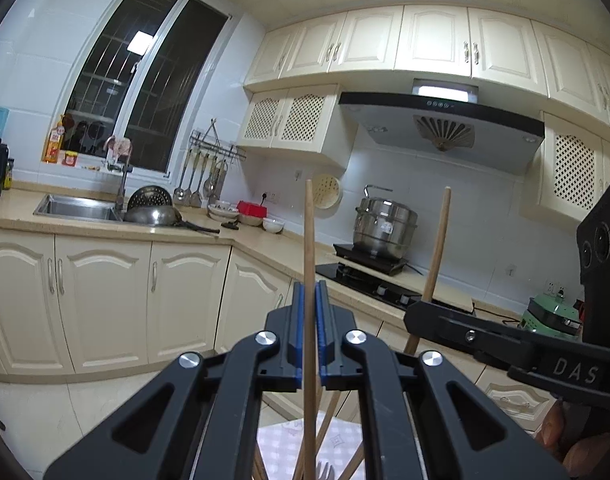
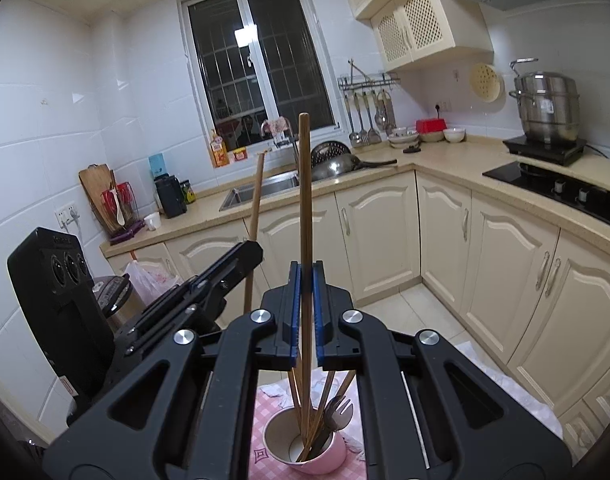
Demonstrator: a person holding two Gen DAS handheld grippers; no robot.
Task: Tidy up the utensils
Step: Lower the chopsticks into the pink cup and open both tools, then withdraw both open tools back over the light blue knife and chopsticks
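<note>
My left gripper (image 1: 309, 312) is shut on a light wooden chopstick (image 1: 309, 240) that stands upright. My right gripper (image 2: 304, 304) is shut on a darker wooden chopstick (image 2: 304, 200), also upright, its lower end in a pink cup (image 2: 301, 446). The cup sits on a pink checked cloth (image 2: 265, 454) and holds several more chopsticks and a dark fork (image 2: 337, 412). In the left wrist view the right gripper (image 1: 425, 312) with its chopstick (image 1: 437, 248) shows at the right. In the right wrist view the left gripper (image 2: 249, 252) with its chopstick (image 2: 255, 208) shows at the left.
Cream cabinets and a beige counter (image 2: 445, 156) wrap round the room. On it are a sink (image 2: 261, 190), a wok (image 2: 337, 164), bowls (image 2: 403, 136), a black hob (image 2: 561, 184) and a steel steamer pot (image 2: 545, 104). A bin with a bag (image 2: 145, 280) stands at the left.
</note>
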